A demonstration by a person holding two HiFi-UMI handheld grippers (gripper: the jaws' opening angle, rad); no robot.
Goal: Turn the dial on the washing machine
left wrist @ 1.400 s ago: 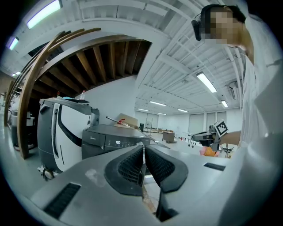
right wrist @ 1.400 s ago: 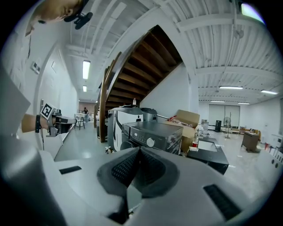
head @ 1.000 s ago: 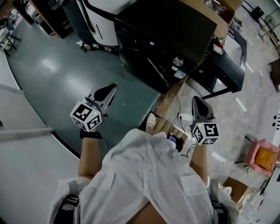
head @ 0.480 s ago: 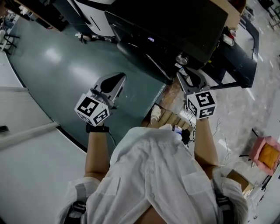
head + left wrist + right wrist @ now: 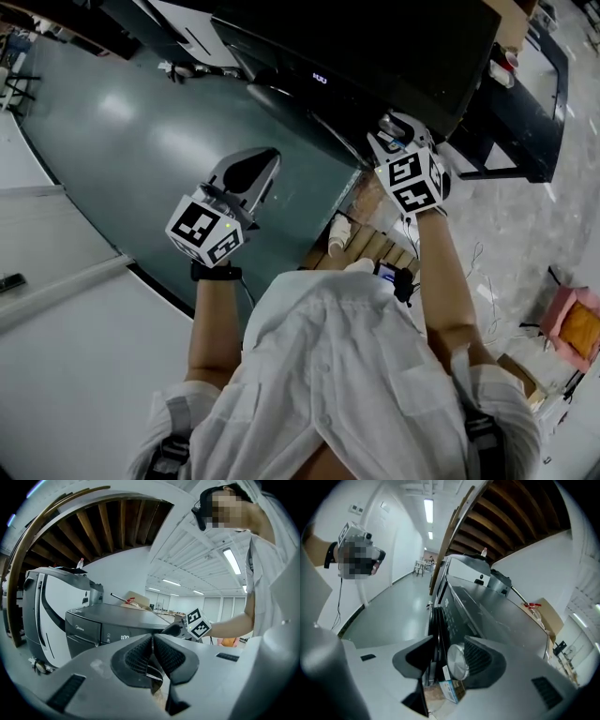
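Note:
The black washing machine [image 5: 394, 42] fills the top of the head view, its lit display [image 5: 319, 78] on the front panel. My right gripper [image 5: 390, 125] is up against that panel and covers the dial in this view. In the right gripper view the silver dial [image 5: 458, 662] sits between the open jaws of the right gripper [image 5: 450, 657], close to the right pad [image 5: 480, 659] and apart from the left one. My left gripper [image 5: 262, 161] hangs over the floor left of the machine. Its jaws are shut and empty, as the left gripper [image 5: 153, 641] shows in its own view.
A white appliance [image 5: 42, 602] stands beside the washing machine [image 5: 93, 625]. A cardboard box [image 5: 136, 599] lies on the machine's top. Below the panel are a wooden pallet and cables [image 5: 375, 239]. A black frame [image 5: 525, 112] stands to the right, and a pink object [image 5: 577, 328] lies on the floor.
My right gripper has risen from near the floor cables up to the machine's front panel, and the dial now lies between its jaws. The left gripper has barely moved.

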